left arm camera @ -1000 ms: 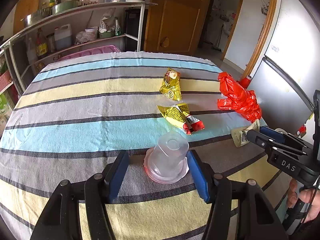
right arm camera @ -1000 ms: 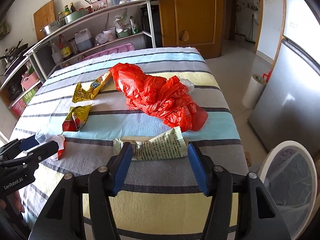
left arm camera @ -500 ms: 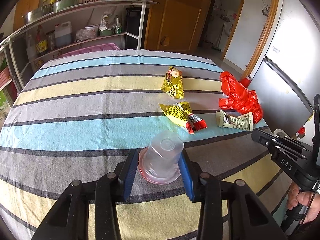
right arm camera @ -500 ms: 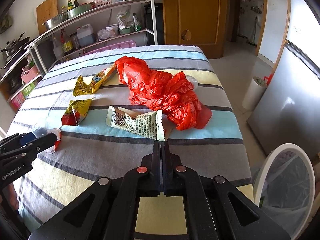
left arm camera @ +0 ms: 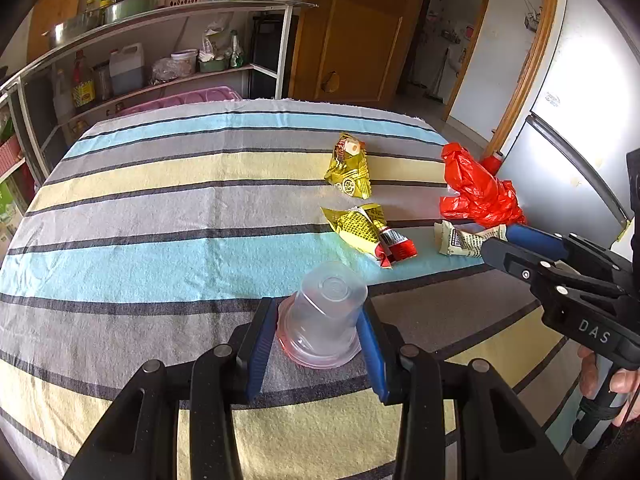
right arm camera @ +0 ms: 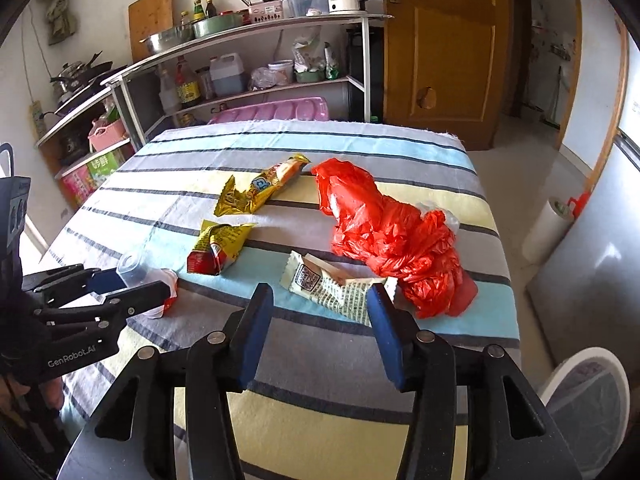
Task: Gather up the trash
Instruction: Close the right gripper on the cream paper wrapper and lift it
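The left gripper (left arm camera: pixel 316 334) is pinching the upturned plastic cup (left arm camera: pixel 325 316) on the striped cloth (left arm camera: pixel 160 248); lifting straight, gently, avoids crushing. The right gripper (right arm camera: pixel 318 322) is opening, empty, at the white wrapper (right arm camera: pixel 332 286).

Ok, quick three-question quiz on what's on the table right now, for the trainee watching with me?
1. True or false: the clear plastic cup stands upside down on the striped tablecloth.
2. What is the left gripper shut on? A) a spoon B) the cup C) a bottle
3. Fill in: the white printed wrapper lies beside a ___ plastic bag.
Key: 1 true; 2 B; 3 red.
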The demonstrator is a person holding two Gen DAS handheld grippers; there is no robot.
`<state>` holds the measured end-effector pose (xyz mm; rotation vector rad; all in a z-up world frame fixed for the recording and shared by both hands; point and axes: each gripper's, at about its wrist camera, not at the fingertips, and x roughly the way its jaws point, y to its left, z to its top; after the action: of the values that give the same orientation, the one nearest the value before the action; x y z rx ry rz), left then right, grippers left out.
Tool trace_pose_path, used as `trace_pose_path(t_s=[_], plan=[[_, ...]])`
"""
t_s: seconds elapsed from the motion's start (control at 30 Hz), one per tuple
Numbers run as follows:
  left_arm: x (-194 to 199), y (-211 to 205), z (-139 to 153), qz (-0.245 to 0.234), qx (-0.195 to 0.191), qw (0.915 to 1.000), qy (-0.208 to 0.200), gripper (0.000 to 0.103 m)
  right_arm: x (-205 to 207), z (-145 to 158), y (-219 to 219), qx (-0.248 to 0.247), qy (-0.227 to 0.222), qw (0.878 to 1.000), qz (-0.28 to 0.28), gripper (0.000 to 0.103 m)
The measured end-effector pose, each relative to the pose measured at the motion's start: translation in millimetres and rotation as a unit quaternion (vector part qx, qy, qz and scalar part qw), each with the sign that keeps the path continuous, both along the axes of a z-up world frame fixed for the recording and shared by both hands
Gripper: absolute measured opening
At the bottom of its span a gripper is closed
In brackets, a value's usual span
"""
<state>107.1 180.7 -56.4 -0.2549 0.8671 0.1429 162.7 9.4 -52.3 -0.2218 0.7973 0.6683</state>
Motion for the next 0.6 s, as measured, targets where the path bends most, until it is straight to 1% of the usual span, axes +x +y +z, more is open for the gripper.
trace_pose_path(t_s=[0.13, 0.23, 0.3, 0.4, 0.43, 0.47, 0.53, 0.57, 0.6], plan=[[0, 1, -1, 0.000, 0.002, 1.0000, 0.000, 0.041, 8, -5, 8, -0.013, -0.011, 1.000, 0.012, 0.050], [0, 1, -1, -0.001, -0.001, 1.0000, -0.001, 0.041, 14, -16, 14, -0.037, 0.006, 0.999, 0.022, 0.050], [0, 2, -1, -0.001, -0.002, 1.0000, -0.001, 0.041, 11, -15, 11, -0.034, 0.014, 0.999, 0.032, 0.050], [1, 1, -2, -0.001, 0.002, 1.0000, -0.001, 0.041, 7, -14, 4, -0.012, 0.053, 0.997, 0.054, 0.050], [1, 1, -1, -0.001, 0.002, 1.0000, -0.001, 0.041, 5, -15, 3, -0.013, 0.053, 0.997, 0.056, 0.050], [1, 1, -1, -0.001, 0.001, 1.0000, -0.001, 0.041, 3, -15, 3, -0.020, 0.039, 0.998, 0.052, 0.050], [0, 1, -1, 0.000, -0.002, 1.0000, -0.002, 0.041, 1, -13, 3, -0.038, -0.003, 0.999, 0.034, 0.050], [0, 1, -1, 0.000, -0.002, 1.0000, -0.002, 0.041, 2, -10, 3, -0.034, -0.014, 0.999, 0.031, 0.050], [0, 1, -1, 0.000, 0.000, 1.0000, -0.001, 0.041, 4, -7, 4, -0.024, -0.015, 0.999, 0.033, 0.050]])
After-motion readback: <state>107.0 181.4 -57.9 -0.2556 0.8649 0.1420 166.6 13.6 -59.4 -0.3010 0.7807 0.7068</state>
